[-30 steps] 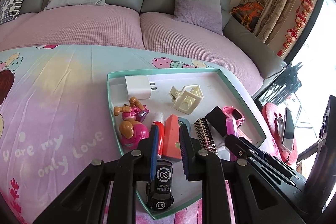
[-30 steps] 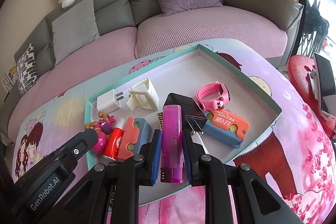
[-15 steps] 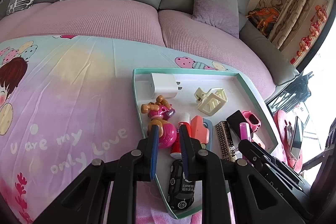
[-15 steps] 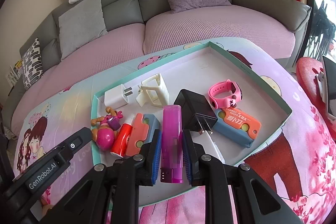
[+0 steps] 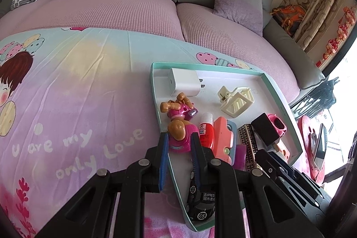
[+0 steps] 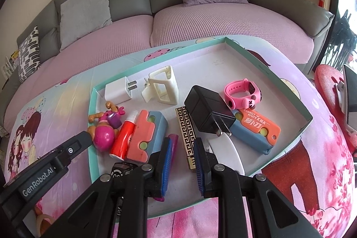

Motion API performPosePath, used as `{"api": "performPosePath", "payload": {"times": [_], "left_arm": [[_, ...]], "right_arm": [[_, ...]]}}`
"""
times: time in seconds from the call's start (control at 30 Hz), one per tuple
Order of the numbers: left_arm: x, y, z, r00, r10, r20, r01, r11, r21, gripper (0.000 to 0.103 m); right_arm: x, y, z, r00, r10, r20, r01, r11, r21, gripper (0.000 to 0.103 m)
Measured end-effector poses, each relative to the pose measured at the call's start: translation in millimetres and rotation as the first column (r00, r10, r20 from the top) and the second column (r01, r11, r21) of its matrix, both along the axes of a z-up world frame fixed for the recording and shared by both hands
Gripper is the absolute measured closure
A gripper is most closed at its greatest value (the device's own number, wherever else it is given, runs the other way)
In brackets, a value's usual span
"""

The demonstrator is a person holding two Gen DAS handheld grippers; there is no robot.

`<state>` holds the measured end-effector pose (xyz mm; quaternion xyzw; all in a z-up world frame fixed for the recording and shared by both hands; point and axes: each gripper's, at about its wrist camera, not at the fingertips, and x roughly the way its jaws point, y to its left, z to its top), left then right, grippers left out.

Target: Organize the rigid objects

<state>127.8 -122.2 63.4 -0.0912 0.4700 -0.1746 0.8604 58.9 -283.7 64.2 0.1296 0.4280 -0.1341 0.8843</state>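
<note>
Mostly hidden behind closed, empty right claw, purple lighter, left claw likewise closed, empty.

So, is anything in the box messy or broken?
Nothing looks broken or spilled. The toy pup lies tipped over by the tray wall. The black charger seems to sit partly on top of the orange carrot knife instead of lying flat.
</note>
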Motion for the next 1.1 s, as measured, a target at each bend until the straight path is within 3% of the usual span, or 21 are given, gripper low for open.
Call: {"api": "performPosePath", "payload": {"times": [0.13,0.27,0.4,0.47,0.57,0.7,0.77,1.1], "left_arm": [[3,3,-5,0.999,0.025,-0.021,-0.024,1.000,0.018,0.080],[7,8,-12,0.996,0.075,-0.052,-0.072,0.995,0.063,0.054],[9,15,-16,0.991,0.117,-0.066,-0.111,0.989,0.095,0.051],[10,19,-18,0.988,0.136,-0.074,-0.128,0.985,0.112,0.038],[12,24,-21,0.983,0.168,-0.077,-0.156,0.978,0.138,0.031],[13,30,-24,0.975,0.207,-0.078,-0.192,0.968,0.164,0.022],[13,34,-25,0.971,0.228,-0.073,-0.212,0.961,0.177,0.016],[16,46,-32,0.952,0.293,-0.083,-0.272,0.940,0.206,0.013]], "right_arm": [[1,0,-3,1.000,-0.008,-0.013,0.008,1.000,-0.001,0.080],[2,0,-4,1.000,-0.011,-0.014,0.011,1.000,-0.005,0.074],[2,1,-1,1.000,-0.008,0.001,0.008,1.000,-0.009,0.066],[2,1,0,1.000,-0.004,0.008,0.004,1.000,-0.015,0.065],[1,3,4,1.000,-0.003,0.022,0.003,1.000,-0.024,0.064],[0,4,7,0.999,-0.007,0.042,0.009,0.999,-0.038,0.047],[0,5,9,0.999,-0.007,0.047,0.010,0.999,-0.050,0.046],[2,10,9,0.999,0.008,0.054,-0.003,0.996,-0.087,0.027]]}}
